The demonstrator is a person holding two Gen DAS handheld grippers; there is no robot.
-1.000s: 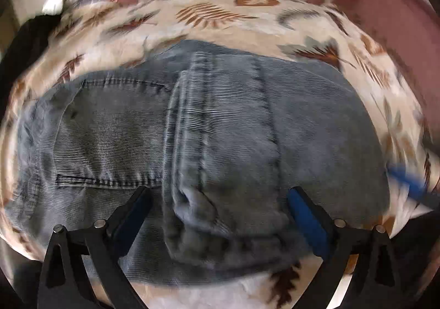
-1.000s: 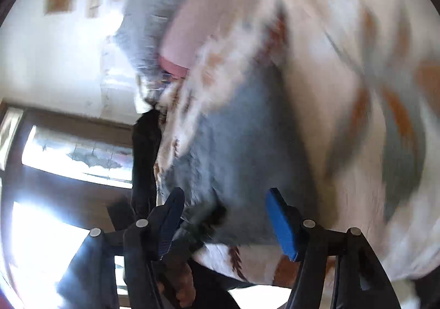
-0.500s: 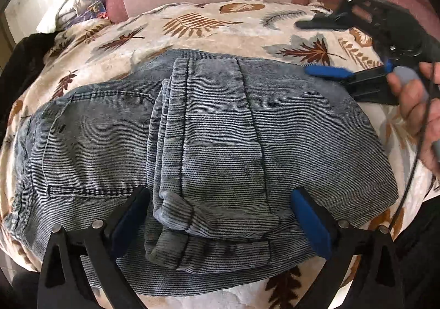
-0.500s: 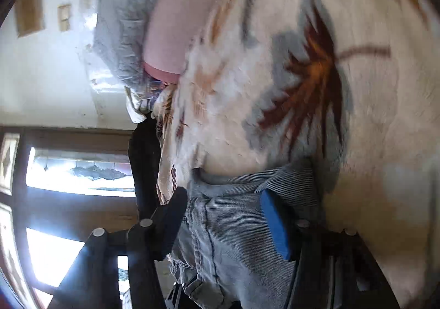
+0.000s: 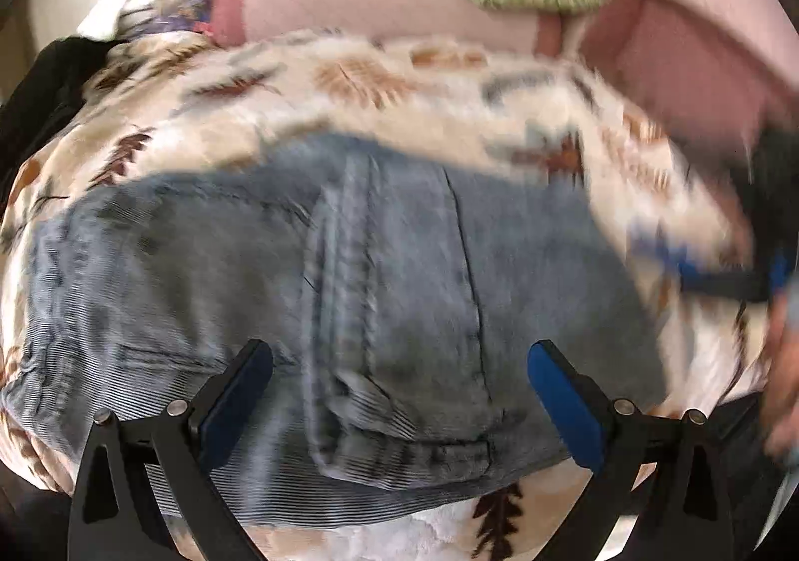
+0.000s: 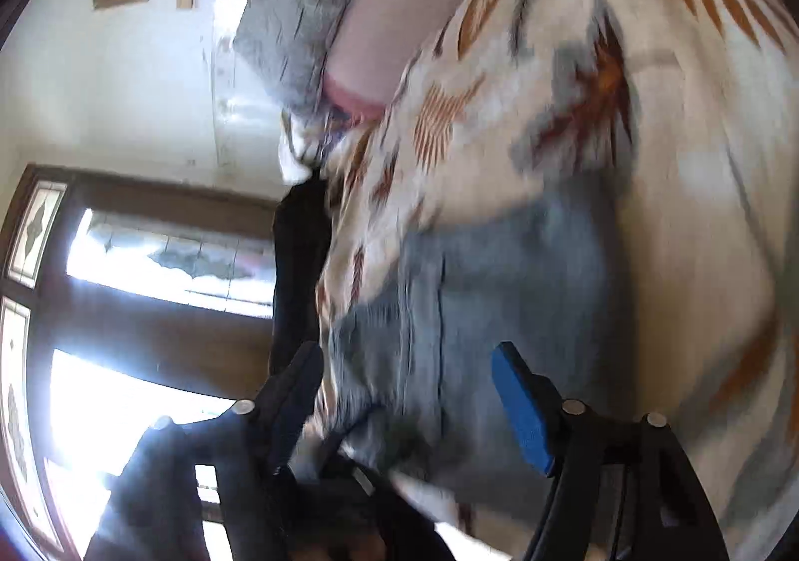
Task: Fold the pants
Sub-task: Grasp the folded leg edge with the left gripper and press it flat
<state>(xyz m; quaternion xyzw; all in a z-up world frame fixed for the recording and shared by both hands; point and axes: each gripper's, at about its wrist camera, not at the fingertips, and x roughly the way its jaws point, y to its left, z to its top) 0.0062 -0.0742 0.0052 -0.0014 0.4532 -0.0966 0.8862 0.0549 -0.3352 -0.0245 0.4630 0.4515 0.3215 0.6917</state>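
— Both hands have shifted since half a second back: the right tongs [image 5: 719, 279], which hung beside the far right corner of the pants [image 5: 349, 311], now sit lower along that right edge, and their jaws have just been opening, with denim in front of them but nothing pinched.

— And the left tongs [image 5: 399, 381]?

— Wide apart, hovering over the near end of the folded leg, gripping nothing. The pants lie folded on the leaf-print blanket [image 5: 349, 77] covering the bed, legs doubled over the seat.

— So what could spoil it?

— The top layer is loose, I think. If the right tongs [image 6: 409, 391] close on one layer of that edge only, lifting would peel the fold open. The plush blanket could also get caught in the bite and drag along.

— Anything else?

— Both views are smeared, so a hasty grab may miss the hem.
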